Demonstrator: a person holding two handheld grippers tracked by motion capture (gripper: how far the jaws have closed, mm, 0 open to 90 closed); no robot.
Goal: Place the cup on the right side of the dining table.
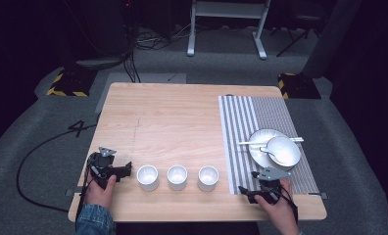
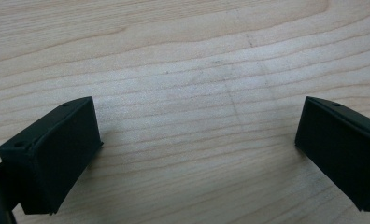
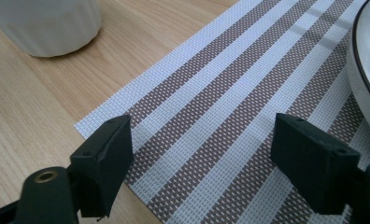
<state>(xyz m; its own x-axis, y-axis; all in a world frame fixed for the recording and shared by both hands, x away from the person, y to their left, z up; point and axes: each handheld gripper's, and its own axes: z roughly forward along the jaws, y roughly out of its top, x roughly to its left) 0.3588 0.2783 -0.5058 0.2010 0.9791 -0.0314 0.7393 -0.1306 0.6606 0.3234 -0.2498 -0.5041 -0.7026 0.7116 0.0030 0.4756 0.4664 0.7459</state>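
At the near edge of the wooden table [image 1: 172, 117], I hold my left gripper [image 1: 126, 170] low over bare wood, just left of a row of three white cups, the nearest cup [image 1: 147, 177] just beside its tips; in the left gripper view its jaws stand wide apart with nothing but wood grain between them. My right gripper [image 1: 246, 192] sits at the near left corner of the striped placemat [image 1: 241, 127], its jaws parted and empty, the mat's brown and white bands showing between them in the right gripper view. Just beyond it on the mat rests a plate [image 1: 256, 138] carrying a white bowl [image 1: 283, 150] and a spoon [image 1: 253, 143]; the plate's rim [image 3: 367, 70] fills that view's right edge. The third cup [image 1: 208, 177] stands on the wood near the mat's left border.
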